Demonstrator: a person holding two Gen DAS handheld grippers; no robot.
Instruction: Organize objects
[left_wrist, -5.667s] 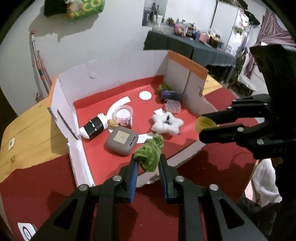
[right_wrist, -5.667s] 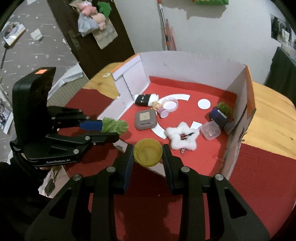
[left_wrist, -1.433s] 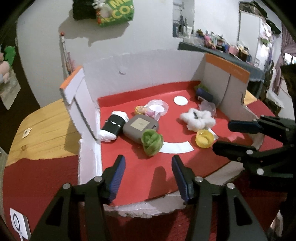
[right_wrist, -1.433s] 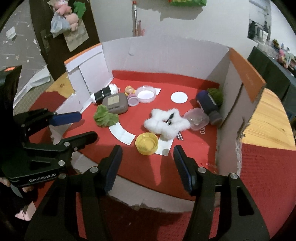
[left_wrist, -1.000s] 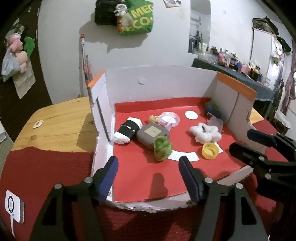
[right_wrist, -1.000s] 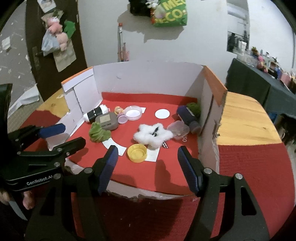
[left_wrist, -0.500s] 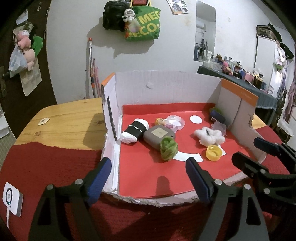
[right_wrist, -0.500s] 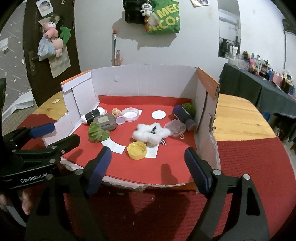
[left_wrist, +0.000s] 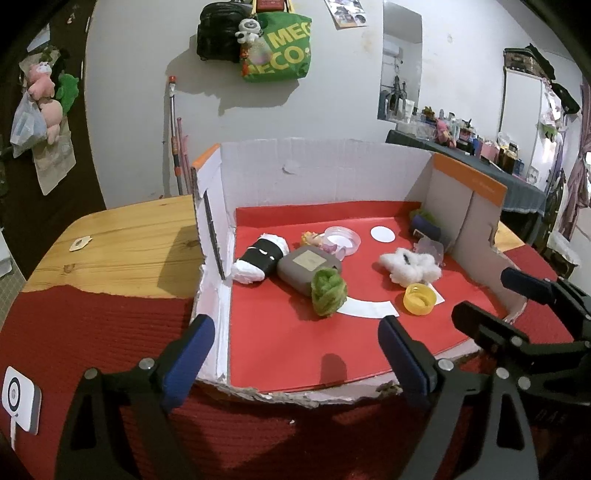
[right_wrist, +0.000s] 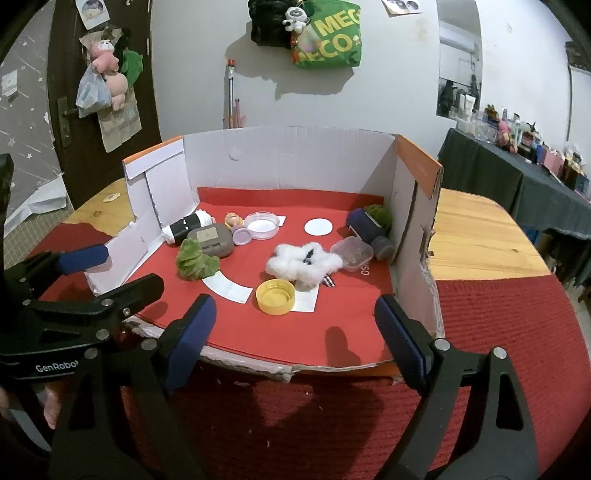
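Both tools hang back at the torn front edge of the cardboard box (left_wrist: 325, 173), which stands on the counter (left_wrist: 122, 243), and both point down and forward into it. The left tool (left_wrist: 295, 354) stands wide with nothing between its blue pads; its jaws have just been opening. The right tool (right_wrist: 295, 328) is also wide and empty, its jaws likewise just opening.

The things to sort lie on the red floor of the box, all ahead of the tools and none touched. The green plush lump (left_wrist: 328, 291) sits almost straight ahead of the left tool, leaning against the grey case (left_wrist: 307, 266). The yellow cap (right_wrist: 275, 296) lies flat, open side up, nearly on the right tool's centre line, just in front of the white fluffy star (right_wrist: 301, 263).

So each hand has its own nearest piece: the left for the green lump, the right for the cap. The cap is round, so no roll of the wrist looks needed. The lump stands taller than it is wide, and a grip across its sides seems the easier one. Whether more sorting is wanted at all cannot be told from here.
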